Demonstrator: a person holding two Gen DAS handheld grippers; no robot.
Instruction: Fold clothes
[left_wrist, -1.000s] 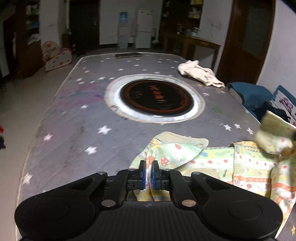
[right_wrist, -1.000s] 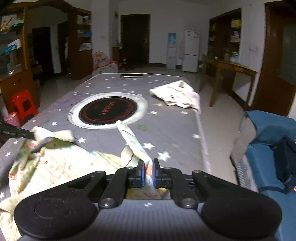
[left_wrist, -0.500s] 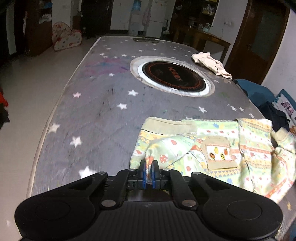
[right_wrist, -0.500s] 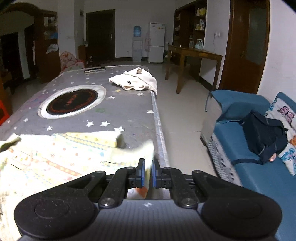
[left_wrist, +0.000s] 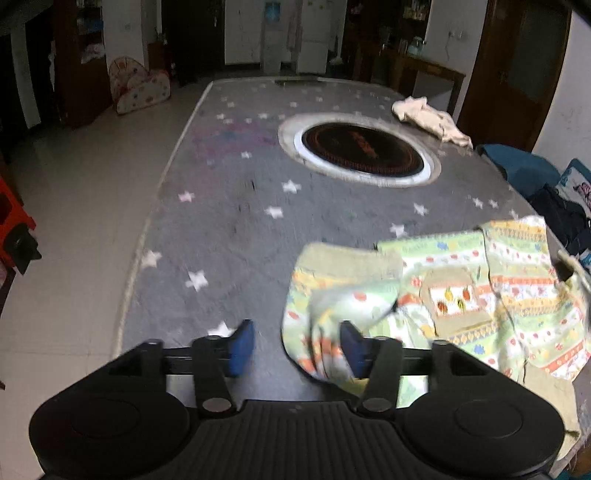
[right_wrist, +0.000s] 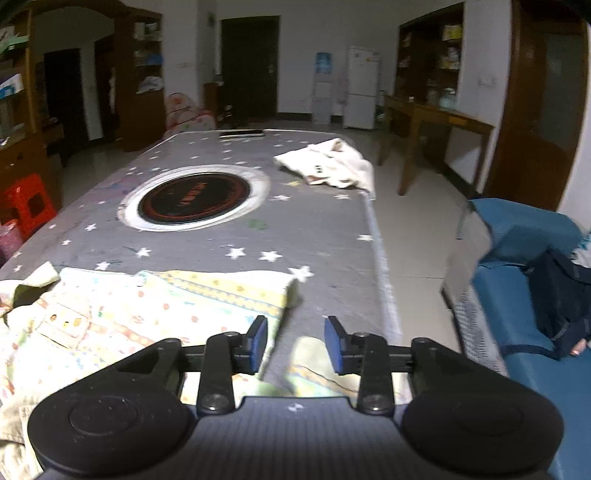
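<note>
Both grippers are letting go right now: the left gripper (left_wrist: 297, 347) has its blue pads spread and its jaws are opening, with a fold of the patterned garment (left_wrist: 443, 291) lying against the inner face of the right-hand pad, loose and not pinched. That garment, pale green and yellow with small printed fruit and a beige patch pocket (left_wrist: 456, 301), is spread flat in the lower right of the left wrist view, on the grey star-print table cover (left_wrist: 236, 206). Over to the right wrist view, where the right gripper (right_wrist: 296, 343) is parting too, jaws opening, pads clear of the cloth; a pale green corner of the garment (right_wrist: 147, 314) sits in the gap low between them, untouched on either side. From here the garment fills the lower left of the frame, its yellow banded edge running toward the table's right-hand border. Up in the middle of the cover sits the round black hotplate (right_wrist: 194, 197) with its pale ring, and beyond it, upper centre right, a crumpled cream garment (right_wrist: 332, 166) near the far edge. A blue sofa (right_wrist: 524, 280) fills the right side, a red stool (right_wrist: 31, 203) the left.
</note>
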